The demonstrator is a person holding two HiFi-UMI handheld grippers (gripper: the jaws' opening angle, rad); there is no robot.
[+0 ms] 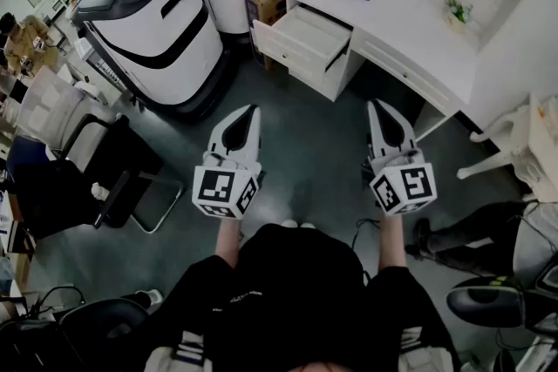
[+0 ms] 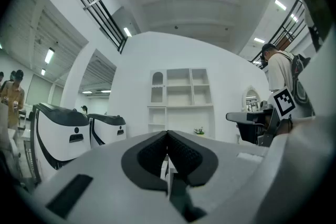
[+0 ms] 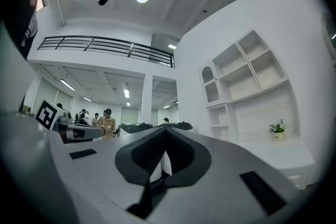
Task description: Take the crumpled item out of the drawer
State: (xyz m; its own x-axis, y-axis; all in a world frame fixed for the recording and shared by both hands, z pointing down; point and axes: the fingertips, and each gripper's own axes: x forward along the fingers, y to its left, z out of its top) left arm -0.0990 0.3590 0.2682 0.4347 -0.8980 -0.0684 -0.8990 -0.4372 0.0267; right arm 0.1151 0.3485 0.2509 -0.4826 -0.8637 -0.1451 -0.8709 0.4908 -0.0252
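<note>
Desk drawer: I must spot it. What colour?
White pulled-out desk drawer, best in head view.

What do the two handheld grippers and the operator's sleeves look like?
Left gripper and right gripper match: pale grey tapered shells, black ribbed pads, and a rear cube with black-and-white square markers. The operator wears a black short-sleeved top.

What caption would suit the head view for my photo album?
A person holds the left tongs and right tongs, both closed, before a white desk with an open drawer.
</note>
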